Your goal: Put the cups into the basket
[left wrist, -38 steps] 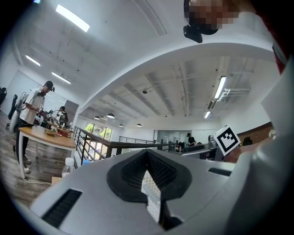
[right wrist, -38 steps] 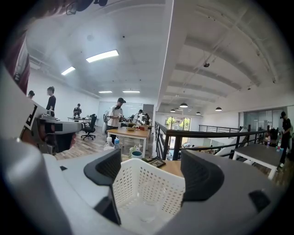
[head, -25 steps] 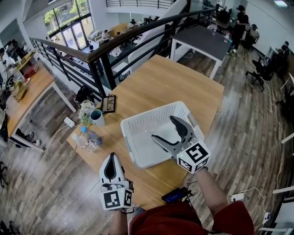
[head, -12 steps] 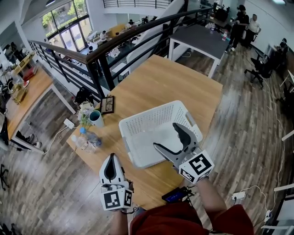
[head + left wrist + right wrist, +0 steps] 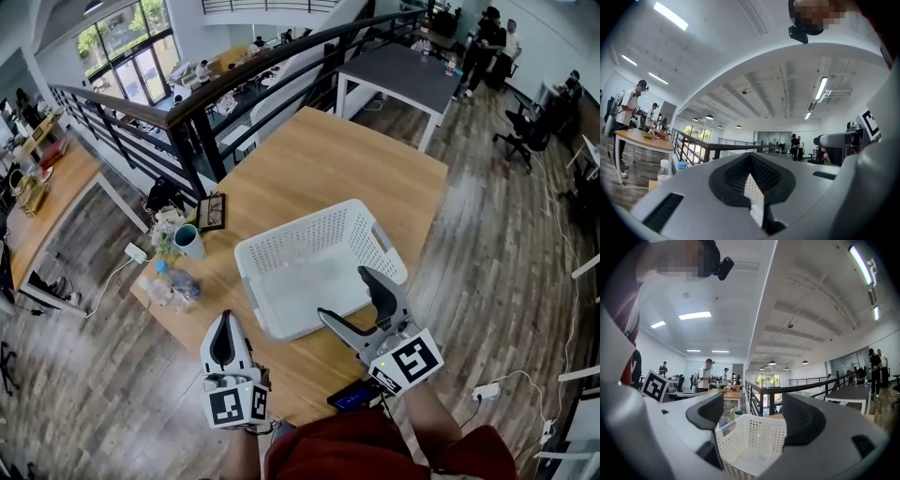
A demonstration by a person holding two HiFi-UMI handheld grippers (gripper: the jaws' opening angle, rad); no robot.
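A white perforated basket (image 5: 314,267) stands in the middle of the wooden table (image 5: 337,169). A teal cup (image 5: 190,241) stands upright to the basket's left, near the table's left edge. My right gripper (image 5: 345,293) hovers open over the basket's near right corner and holds nothing. In the right gripper view the basket (image 5: 754,439) lies between the open jaws, with the teal cup (image 5: 738,414) beyond it. Something faint and clear seems to lie on the basket floor; I cannot tell what. My left gripper (image 5: 225,323) is shut and empty at the table's near edge.
Plastic water bottles (image 5: 173,286) lie by the near left corner, with a small plant (image 5: 164,234) and a picture frame (image 5: 216,211) behind the cup. A phone (image 5: 354,397) lies at the near edge. A dark railing (image 5: 187,112) runs past the table's left side.
My right gripper has drawn back toward me, from over the basket's middle to its near right corner, staying open. The left gripper has not moved.
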